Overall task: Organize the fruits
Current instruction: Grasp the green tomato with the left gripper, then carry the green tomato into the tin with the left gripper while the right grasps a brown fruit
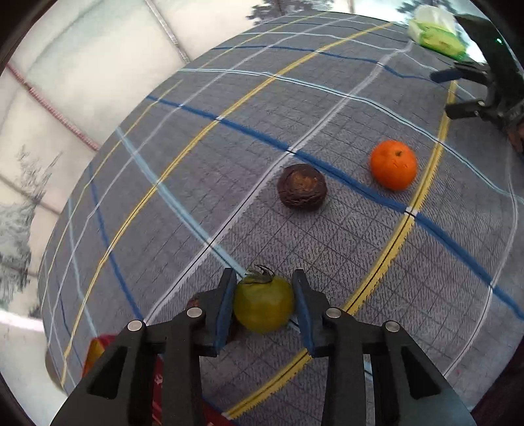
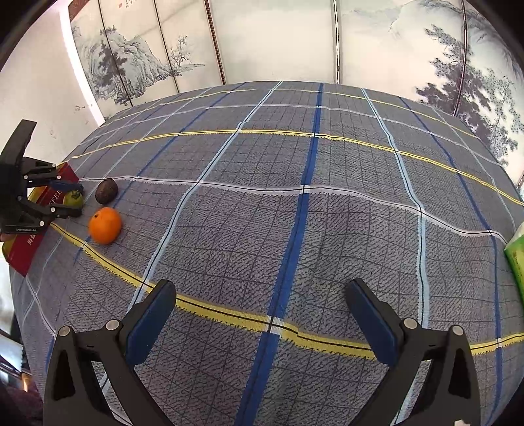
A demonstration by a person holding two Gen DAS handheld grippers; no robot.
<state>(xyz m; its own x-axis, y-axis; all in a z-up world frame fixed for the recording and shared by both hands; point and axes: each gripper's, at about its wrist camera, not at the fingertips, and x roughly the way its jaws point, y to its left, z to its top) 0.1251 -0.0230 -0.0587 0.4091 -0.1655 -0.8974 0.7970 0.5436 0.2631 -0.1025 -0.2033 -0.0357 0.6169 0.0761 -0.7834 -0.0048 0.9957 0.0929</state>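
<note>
A yellow-green persimmon [image 1: 263, 303] sits between the blue pads of my left gripper [image 1: 264, 295], which is shut on it just above the plaid cloth. A dark brown wrinkled fruit [image 1: 302, 186] and an orange [image 1: 393, 169] lie further ahead on the cloth. In the right wrist view the left gripper [image 2: 70, 200] holds the persimmon [image 2: 73, 198] at the far left, next to the brown fruit [image 2: 106, 190] and the orange [image 2: 104, 225]. My right gripper [image 2: 262, 319] is open and empty over the cloth; it also shows in the left wrist view [image 1: 452, 95].
A red box [image 2: 29, 242] lies at the table's left edge under the left gripper. A green and white packet [image 1: 435, 31] lies at the far edge, seen also at the right [image 2: 515, 259]. The grey plaid cloth [image 2: 294, 213] covers the table. Painted screens stand behind.
</note>
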